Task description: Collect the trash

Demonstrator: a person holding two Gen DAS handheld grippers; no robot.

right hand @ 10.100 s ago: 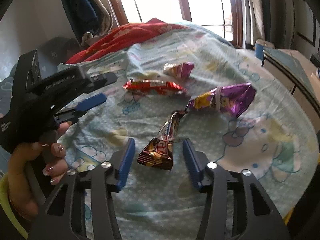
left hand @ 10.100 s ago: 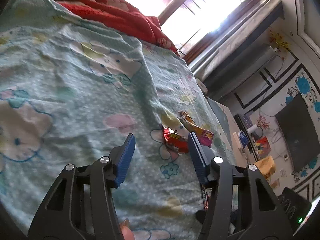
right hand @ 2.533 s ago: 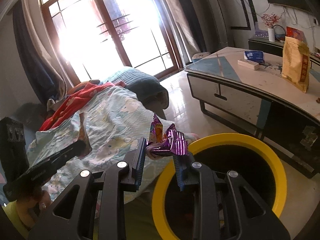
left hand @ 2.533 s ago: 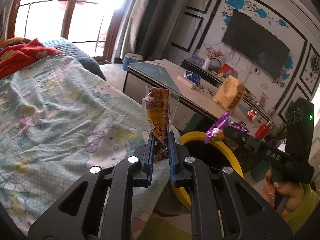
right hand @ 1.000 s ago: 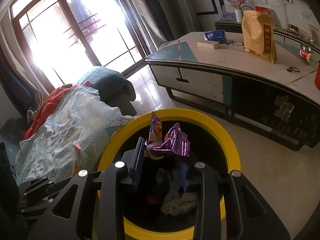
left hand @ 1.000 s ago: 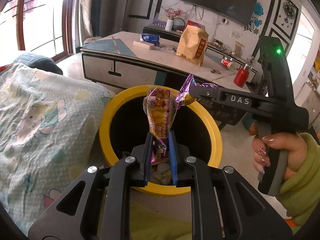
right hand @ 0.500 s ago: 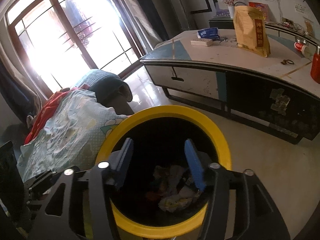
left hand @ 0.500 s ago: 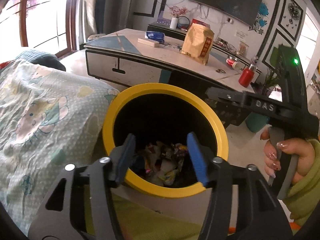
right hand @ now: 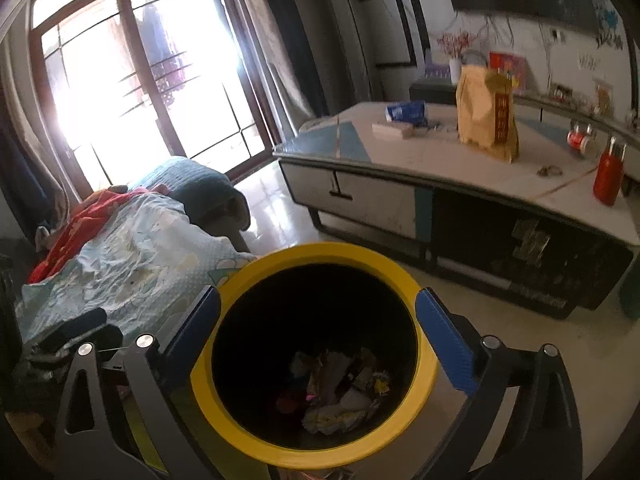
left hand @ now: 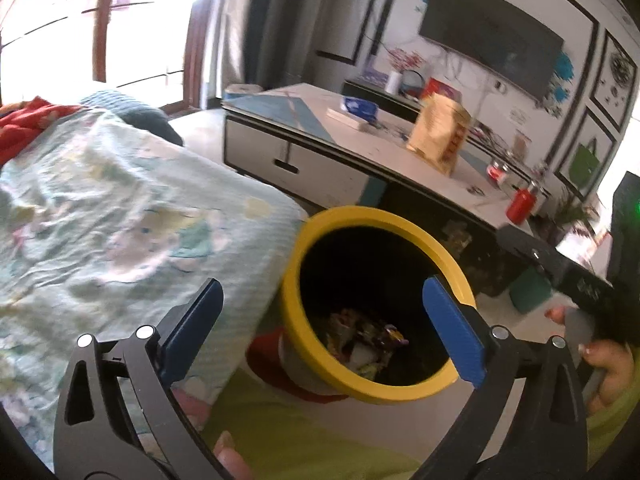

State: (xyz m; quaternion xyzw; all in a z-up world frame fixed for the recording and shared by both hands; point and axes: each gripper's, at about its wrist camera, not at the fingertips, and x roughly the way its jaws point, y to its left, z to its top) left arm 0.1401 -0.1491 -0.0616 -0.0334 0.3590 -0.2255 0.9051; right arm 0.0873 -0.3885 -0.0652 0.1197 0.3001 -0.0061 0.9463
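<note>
Bedside, yellow-rimmed bin (right hand: 424,364) holding wrappers (right hand: 340,392)

No legible text anywhere.

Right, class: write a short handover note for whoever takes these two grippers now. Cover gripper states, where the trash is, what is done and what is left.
Left gripper: jaws opening wide, nothing between them.
Right gripper: jaws opening wide, also empty, above the bin mouth.
Yellow-rimmed trash bin: beside the bed; crumpled snack wrappers lie at its bottom.
Done: wrappers are in the bin.
Left: the visible part of the cartoon-print bedsheet shows no wrappers; check the unseen rest before stopping.
</note>
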